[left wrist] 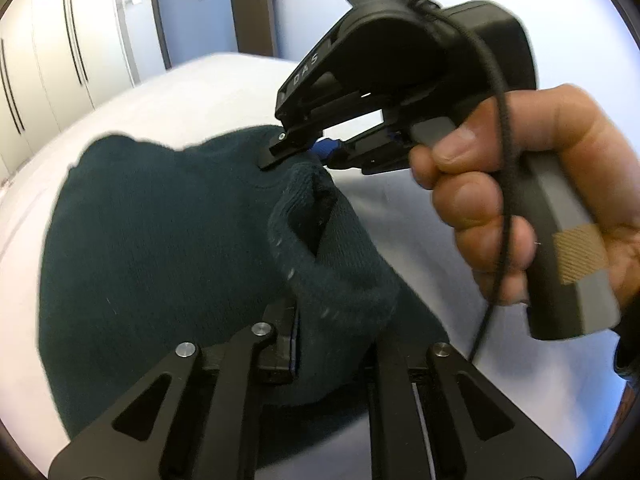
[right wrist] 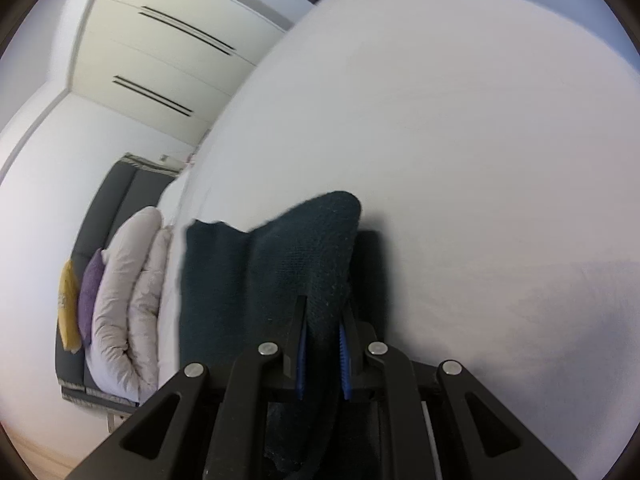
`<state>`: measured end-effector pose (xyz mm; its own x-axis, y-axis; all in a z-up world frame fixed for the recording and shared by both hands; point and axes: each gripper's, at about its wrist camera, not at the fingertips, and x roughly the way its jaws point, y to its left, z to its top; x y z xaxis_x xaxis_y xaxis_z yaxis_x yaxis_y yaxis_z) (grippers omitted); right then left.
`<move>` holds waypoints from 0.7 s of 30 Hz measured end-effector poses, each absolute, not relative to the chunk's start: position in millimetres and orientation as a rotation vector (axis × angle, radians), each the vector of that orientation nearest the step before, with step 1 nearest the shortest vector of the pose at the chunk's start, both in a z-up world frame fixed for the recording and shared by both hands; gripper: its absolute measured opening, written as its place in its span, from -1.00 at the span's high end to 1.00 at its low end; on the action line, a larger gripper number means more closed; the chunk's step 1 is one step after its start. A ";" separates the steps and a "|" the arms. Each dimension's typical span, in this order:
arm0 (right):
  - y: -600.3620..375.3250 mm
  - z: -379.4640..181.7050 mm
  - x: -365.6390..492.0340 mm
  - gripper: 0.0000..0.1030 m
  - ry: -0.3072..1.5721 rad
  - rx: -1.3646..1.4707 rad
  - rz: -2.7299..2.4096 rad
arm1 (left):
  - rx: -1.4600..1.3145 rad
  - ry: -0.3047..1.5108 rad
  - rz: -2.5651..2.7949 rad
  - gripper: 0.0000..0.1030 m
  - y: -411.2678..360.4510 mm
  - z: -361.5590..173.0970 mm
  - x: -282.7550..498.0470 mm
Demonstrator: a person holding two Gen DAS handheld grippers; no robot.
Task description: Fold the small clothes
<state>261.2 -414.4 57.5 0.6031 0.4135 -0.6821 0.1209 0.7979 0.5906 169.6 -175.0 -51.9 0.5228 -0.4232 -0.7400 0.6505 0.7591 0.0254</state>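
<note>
Both tools [left wrist: 332, 344] [right wrist: 323, 344] around green knit [left wrist: 160, 248].

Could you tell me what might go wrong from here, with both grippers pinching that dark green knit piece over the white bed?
1. The left gripper holds only a rolled edge of the dark green knit garment; thick knit could slip free mid-fold.
2. The right gripper bites a small bunched corner, so pulling may stretch or skew the fold.
3. The right gripper's cable hangs beside the fabric and could snag.
</note>
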 end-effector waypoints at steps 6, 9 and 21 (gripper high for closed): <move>-426.2 54.1 244.5 0.33 0.884 0.736 0.180 | 0.168 0.827 -0.830 0.17 -95.3 -18.7 143.9; -427.4 59.8 223.3 0.03 0.856 0.764 0.173 | 0.090 0.755 -0.817 -0.43 -43.2 1.5 134.1; -376.8 64.5 142.9 -0.03 0.909 0.577 0.123 | 0.054 0.803 -0.641 -0.42 60.3 -7.9 201.0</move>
